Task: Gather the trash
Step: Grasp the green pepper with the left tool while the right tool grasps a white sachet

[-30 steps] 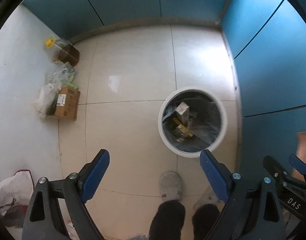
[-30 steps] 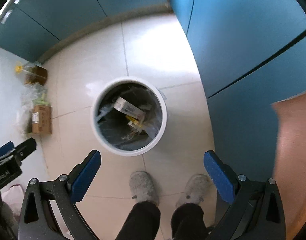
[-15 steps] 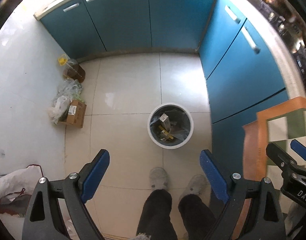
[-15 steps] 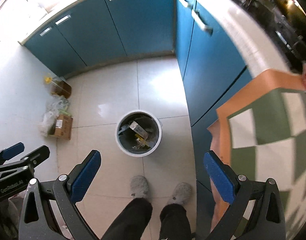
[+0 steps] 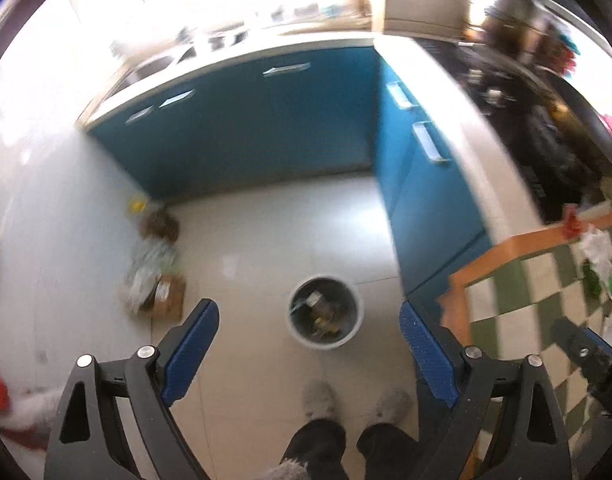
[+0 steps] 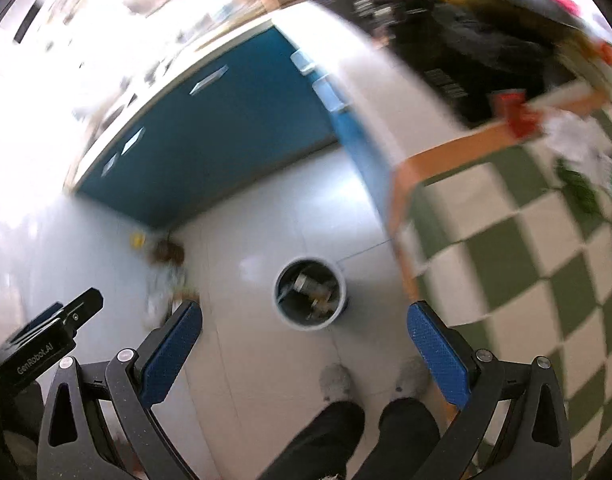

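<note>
Both my claws, left claw (image 5: 308, 354) and right claw (image 6: 303, 342), hang released and empty above the white trash bin (image 5: 326, 313) on the floor, already holding blurred packaging scraps (image 5: 320, 312); more litter (image 6: 578, 160) sits on the checkered desk (image 6: 526, 248).

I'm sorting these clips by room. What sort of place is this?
Most likely a home kitchen: blue base cabinets with handles run under a countertop around a tiled floor, a white trash bin stands on it, and a checkered tablecloth covers a table.
</note>
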A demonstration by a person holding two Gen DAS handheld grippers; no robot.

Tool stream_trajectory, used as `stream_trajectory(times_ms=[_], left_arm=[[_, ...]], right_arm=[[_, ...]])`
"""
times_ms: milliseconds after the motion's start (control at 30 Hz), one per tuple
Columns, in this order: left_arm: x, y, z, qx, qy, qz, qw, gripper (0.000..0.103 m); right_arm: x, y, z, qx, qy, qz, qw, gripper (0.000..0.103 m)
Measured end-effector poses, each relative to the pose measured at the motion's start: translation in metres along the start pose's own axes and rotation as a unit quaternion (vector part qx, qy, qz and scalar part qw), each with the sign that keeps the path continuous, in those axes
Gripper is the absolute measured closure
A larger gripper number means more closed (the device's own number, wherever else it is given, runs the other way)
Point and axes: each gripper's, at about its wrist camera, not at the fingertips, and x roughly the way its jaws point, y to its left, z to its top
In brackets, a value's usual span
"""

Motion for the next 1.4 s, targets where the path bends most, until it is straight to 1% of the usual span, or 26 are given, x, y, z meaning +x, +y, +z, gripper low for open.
stream_trajectory(times_ms=[67,133,200,267,300,367,400,467,500,533,567,600,633,667,700,733,767,800,833,867,900,933,1067,1200,1333,1400], left_arm=[[-0.003,-0.038,0.013,0.029,0.0,-0.017,0.9994,0.0],[-0.002,-0.089,0.026,0.059,0.005,-0.039,0.9975,0.0],[0.004,-0.142,0.037,0.089,0.016,-0.058,0.9942,0.0],[0.011,-0.188,0.045,0.109,0.033,-0.073,0.9908,0.0],[0.018,-0.22,0.048,0.122,0.048,-0.088,0.9874,0.0],[0.034,-0.271,0.051,0.144,0.077,-0.104,0.9811,0.0],[0.041,-0.293,0.053,0.152,0.092,-0.11,0.9779,0.0],[0.057,-0.329,0.053,0.159,0.123,-0.126,0.9714,0.001],[0.067,-0.346,0.052,0.157,0.145,-0.137,0.9673,0.001],[0.077,-0.362,0.052,0.147,0.17,-0.152,0.9625,0.001],[0.083,-0.372,0.051,0.136,0.189,-0.166,0.9582,0.001],[0.093,-0.385,0.051,0.119,0.212,-0.182,0.9529,0.002],[0.099,-0.392,0.05,0.104,0.224,-0.192,0.9497,0.004],[0.105,-0.397,0.051,0.091,0.235,-0.201,0.9468,0.007],[0.11,-0.404,0.05,0.077,0.245,-0.206,0.9442,0.014],[0.115,-0.41,0.05,0.071,0.252,-0.207,0.9427,0.019],[0.118,-0.415,0.05,0.07,0.255,-0.203,0.9427,0.027],[0.115,-0.421,0.052,0.083,0.236,-0.192,0.949,0.043],[0.112,-0.427,0.052,0.102,0.226,-0.187,0.9506,0.062],[0.109,-0.431,0.052,0.123,0.216,-0.172,0.9533,0.074],[0.106,-0.432,0.051,0.139,0.205,-0.166,0.9544,0.082],[0.104,-0.432,0.051,0.149,0.196,-0.165,0.9549,0.086],[0.093,-0.417,0.045,0.186,0.158,-0.142,0.9594,0.088],[0.073,-0.392,0.038,0.2,0.125,-0.136,0.9623,0.088],[0.049,-0.366,0.032,0.196,0.109,-0.154,0.9624,0.088],[0.043,-0.363,0.034,0.191,0.117,-0.18,0.9578,0.088]], right_arm=[[-0.018,-0.036,0.01,0.035,-0.021,-0.019,0.999,0.0],[-0.04,-0.087,0.019,0.08,-0.043,-0.052,0.994,0.0],[-0.054,-0.148,0.027,0.13,-0.056,-0.093,0.986,0.0],[-0.052,-0.208,0.028,0.172,-0.055,-0.137,0.974,0.0],[-0.049,-0.229,0.028,0.187,-0.054,-0.15,0.969,0.0],[-0.039,-0.285,0.03,0.225,-0.046,-0.183,0.956,0.0],[-0.03,-0.308,0.031,0.241,-0.04,-0.195,0.95,0.0],[-0.015,-0.347,0.031,0.274,-0.027,-0.193,0.942,0.0],[-0.008,-0.358,0.031,0.289,-0.021,-0.193,0.937,0.002],[-0.001,-0.369,0.029,0.305,-0.019,-0.191,0.933,0.01],[0.007,-0.376,0.028,0.314,-0.012,-0.19,0.93,0.02],[0.01,-0.376,0.027,0.314,-0.012,-0.195,0.929,0.022],[0.007,-0.371,0.03,0.298,-0.034,-0.204,0.932,0.033],[0.009,-0.368,0.031,0.289,-0.031,-0.217,0.932,0.05],[0.008,-0.365,0.032,0.285,-0.035,-0.237,0.928,0.055],[0.007,-0.364,0.031,0.286,-0.039,-0.247,0.925,0.065],[0.006,-0.364,0.029,0.288,-0.043,-0.252,0.923,0.079],[0.002,-0.367,0.026,0.292,-0.048,-0.257,0.92,0.095],[-0.001,-0.372,0.022,0.3,-0.056,-0.243,0.921,0.102],[-0.003,-0.376,0.019,0.305,-0.059,-0.231,0.922,0.103],[-0.005,-0.378,0.018,0.306,-0.059,-0.229,0.922,0.103],[-0.008,-0.379,0.015,0.307,-0.061,-0.228,0.922,0.103],[-0.02,-0.386,0.001,0.316,-0.078,-0.201,0.924,0.102],[-0.03,-0.379,-0.017,0.311,-0.092,-0.182,0.928,0.103],[-0.047,-0.36,-0.026,0.293,-0.1,-0.168,0.936,0.103],[-0.055,-0.347,-0.028,0.279,-0.105,-0.16,0.941,0.103]])
